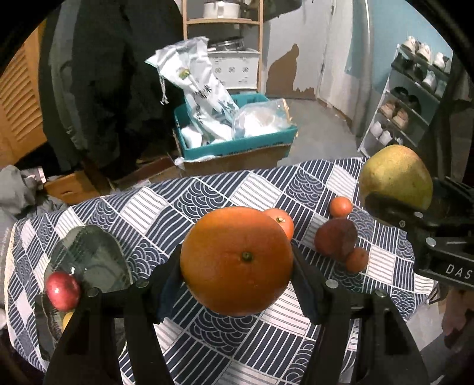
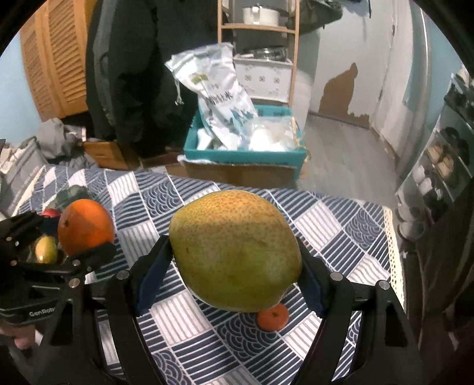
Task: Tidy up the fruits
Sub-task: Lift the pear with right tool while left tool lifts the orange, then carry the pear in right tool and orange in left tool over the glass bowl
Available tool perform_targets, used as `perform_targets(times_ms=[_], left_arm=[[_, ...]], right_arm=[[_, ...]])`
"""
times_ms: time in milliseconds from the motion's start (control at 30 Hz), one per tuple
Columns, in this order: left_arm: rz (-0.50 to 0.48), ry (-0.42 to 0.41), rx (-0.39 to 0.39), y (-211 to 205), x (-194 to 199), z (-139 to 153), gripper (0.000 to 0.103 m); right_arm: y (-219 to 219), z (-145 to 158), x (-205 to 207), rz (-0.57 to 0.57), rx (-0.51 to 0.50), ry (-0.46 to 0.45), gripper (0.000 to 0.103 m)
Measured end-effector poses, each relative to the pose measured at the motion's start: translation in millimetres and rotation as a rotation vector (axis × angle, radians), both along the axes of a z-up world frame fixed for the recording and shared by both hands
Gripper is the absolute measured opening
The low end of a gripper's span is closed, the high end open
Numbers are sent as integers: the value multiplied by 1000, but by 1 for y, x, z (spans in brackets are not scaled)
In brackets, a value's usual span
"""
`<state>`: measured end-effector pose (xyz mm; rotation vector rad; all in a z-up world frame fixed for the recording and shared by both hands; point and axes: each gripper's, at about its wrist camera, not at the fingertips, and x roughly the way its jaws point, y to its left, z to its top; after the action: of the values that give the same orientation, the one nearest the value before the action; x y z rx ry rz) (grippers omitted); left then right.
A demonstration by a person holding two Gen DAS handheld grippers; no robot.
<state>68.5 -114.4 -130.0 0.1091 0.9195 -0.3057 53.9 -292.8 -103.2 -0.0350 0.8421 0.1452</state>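
My left gripper (image 1: 237,263) is shut on a large orange (image 1: 236,260) and holds it above the patterned table; the orange also shows in the right wrist view (image 2: 86,226). My right gripper (image 2: 235,263) is shut on a big yellow-green pear (image 2: 235,248), also seen at the right of the left wrist view (image 1: 395,176). A glass plate (image 1: 91,254) at the left holds a red apple (image 1: 62,290) and a yellow fruit (image 2: 46,250). Small tangerines (image 1: 340,206) and a dark red fruit (image 1: 335,241) lie on the cloth (image 1: 177,201). Another tangerine (image 2: 272,318) lies under the pear.
Beyond the table's far edge stand a teal bin of bags (image 1: 237,139) on a cardboard box, a wooden shelf (image 1: 222,20), dark coats (image 1: 112,74) and a shoe rack (image 1: 414,97) at the right.
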Motion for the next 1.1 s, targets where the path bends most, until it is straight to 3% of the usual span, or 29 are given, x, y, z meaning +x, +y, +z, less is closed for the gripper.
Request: perform_targets(times_ms=[600, 1100], left_arm=[[41, -72, -49, 43, -28, 47, 69], [119, -87, -61, 87, -29, 49, 69]], right_arm=[[37, 36, -17, 88, 25, -75, 79], [80, 42, -8, 162, 33, -76, 79]])
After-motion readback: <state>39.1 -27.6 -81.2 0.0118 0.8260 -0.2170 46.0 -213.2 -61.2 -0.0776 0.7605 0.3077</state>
